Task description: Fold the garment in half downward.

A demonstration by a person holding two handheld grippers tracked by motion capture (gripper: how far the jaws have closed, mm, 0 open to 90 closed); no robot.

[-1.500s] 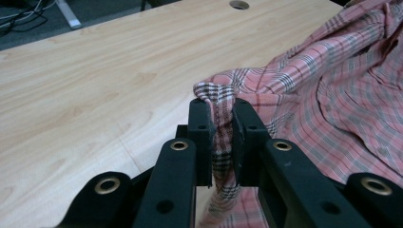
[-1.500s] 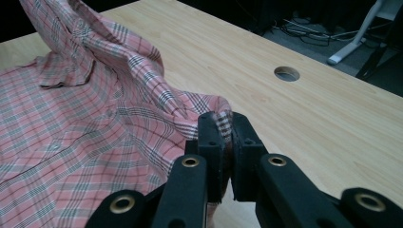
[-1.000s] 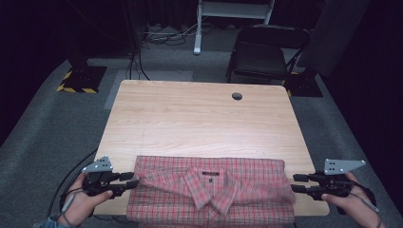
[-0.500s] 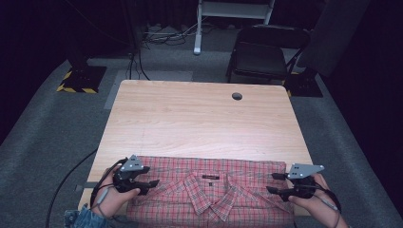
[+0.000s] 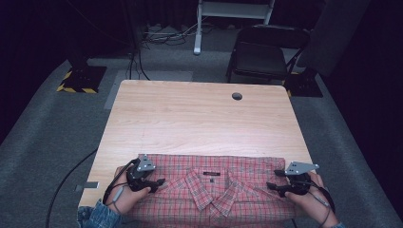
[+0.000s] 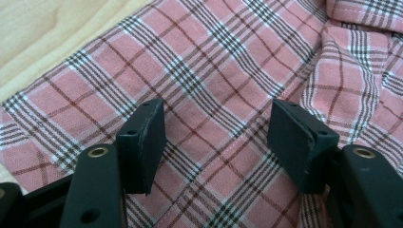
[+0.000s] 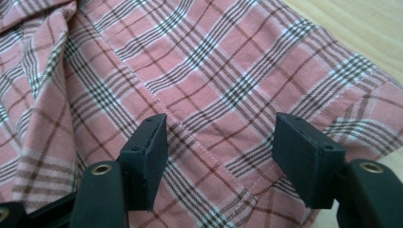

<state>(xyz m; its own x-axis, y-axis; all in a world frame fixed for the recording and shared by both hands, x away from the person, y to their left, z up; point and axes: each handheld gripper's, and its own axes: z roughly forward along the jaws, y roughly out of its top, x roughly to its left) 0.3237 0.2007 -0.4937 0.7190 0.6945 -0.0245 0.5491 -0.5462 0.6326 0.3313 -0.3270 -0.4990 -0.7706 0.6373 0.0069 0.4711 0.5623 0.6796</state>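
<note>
Left gripper [image 5: 159,182]: jaws just opening, apart over shirt, lower left | Right gripper [image 5: 271,186]: jaws just opening, apart over shirt, lower right | Plaid shirt [image 5: 214,190]: flat, bottom centre, near table [image 5: 199,118] edge | Chair [image 5: 259,54]: upper right

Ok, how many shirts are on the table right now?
1: a plaid shirt spread flat along the near edge of the table, collar up. Anything under it would be hidden.
</note>
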